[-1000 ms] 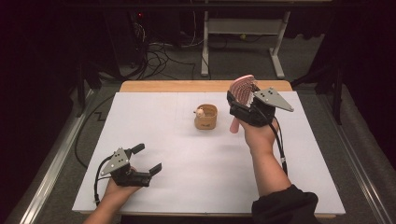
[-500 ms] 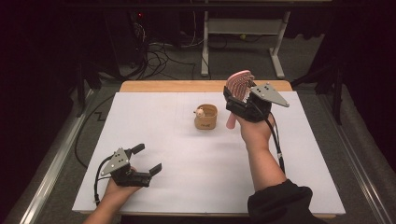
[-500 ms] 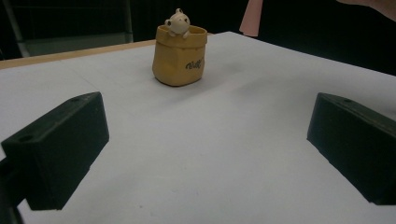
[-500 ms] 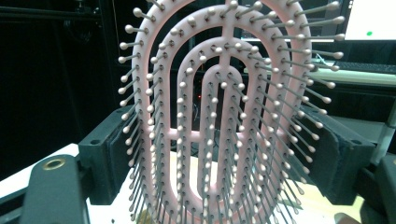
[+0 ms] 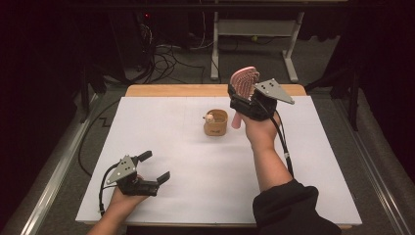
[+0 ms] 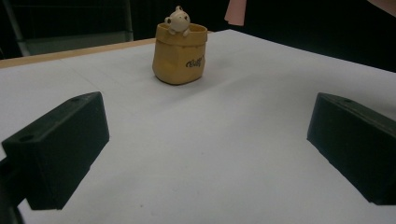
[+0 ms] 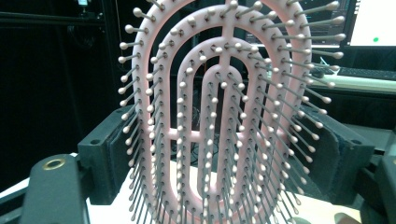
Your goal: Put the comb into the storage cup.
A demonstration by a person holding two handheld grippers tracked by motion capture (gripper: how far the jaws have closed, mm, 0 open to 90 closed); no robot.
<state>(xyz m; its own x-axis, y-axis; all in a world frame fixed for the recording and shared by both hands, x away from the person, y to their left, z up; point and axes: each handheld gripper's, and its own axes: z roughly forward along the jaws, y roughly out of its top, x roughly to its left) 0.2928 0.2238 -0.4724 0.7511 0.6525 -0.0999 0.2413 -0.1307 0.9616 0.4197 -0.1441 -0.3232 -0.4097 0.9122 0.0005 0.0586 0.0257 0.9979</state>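
Observation:
A pink vented hairbrush (image 5: 243, 81) stands upright, bristles toward the camera, with my right gripper (image 5: 243, 100) shut on its head. Its handle hangs down just right of a small yellow cup (image 5: 216, 122) with a bear figure on its rim. In the right gripper view the brush (image 7: 219, 116) sits between both black jaws of the right gripper (image 7: 219, 158), which press on its edges. My left gripper (image 5: 154, 166) rests open at the front left of the table. The left gripper view has the cup (image 6: 180, 53) ahead of the open left gripper (image 6: 205, 149), with the pink handle tip (image 6: 236, 11) behind.
A white sheet (image 5: 171, 142) covers the table, with a wooden strip (image 5: 176, 90) along the far edge. Beyond it lie cables (image 5: 166, 58) and a desk frame (image 5: 254, 34) on the floor. A metal rail (image 5: 54, 176) runs along the left side.
My right hand has carried the brush a little left and farther back, closer to the cup. The left gripper has stayed where it was.

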